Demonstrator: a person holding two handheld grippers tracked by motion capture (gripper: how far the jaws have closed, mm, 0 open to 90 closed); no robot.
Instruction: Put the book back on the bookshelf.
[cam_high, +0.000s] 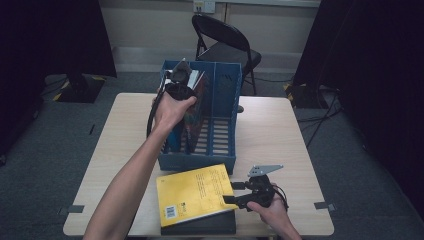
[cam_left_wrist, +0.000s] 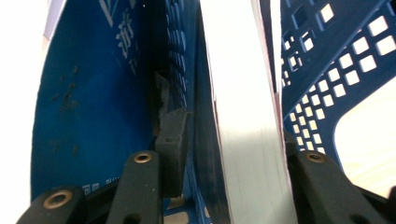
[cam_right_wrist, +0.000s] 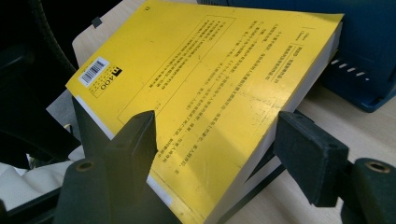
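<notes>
A blue slotted file rack (cam_high: 220, 100) stands on the middle of the table, with books upright in its left slots. My left gripper (cam_high: 179, 80) reaches down into the rack from the top. Its jaws straddle an upright book's white page edge (cam_left_wrist: 247, 116) without pressing it, and a blue-covered book (cam_left_wrist: 93, 107) stands beside it. A yellow book (cam_high: 192, 195) lies on a dark book (cam_high: 200, 225) at the table's front edge. My right gripper (cam_high: 229, 192) is shut on the yellow book's (cam_right_wrist: 201, 70) right corner, which is tipped up off the dark one.
The wooden table (cam_high: 280, 130) has bare room right of the rack. A black folding chair (cam_high: 225, 40) stands behind the table's far edge. Dark curtains hang on both sides, and cables lie on the floor at the right.
</notes>
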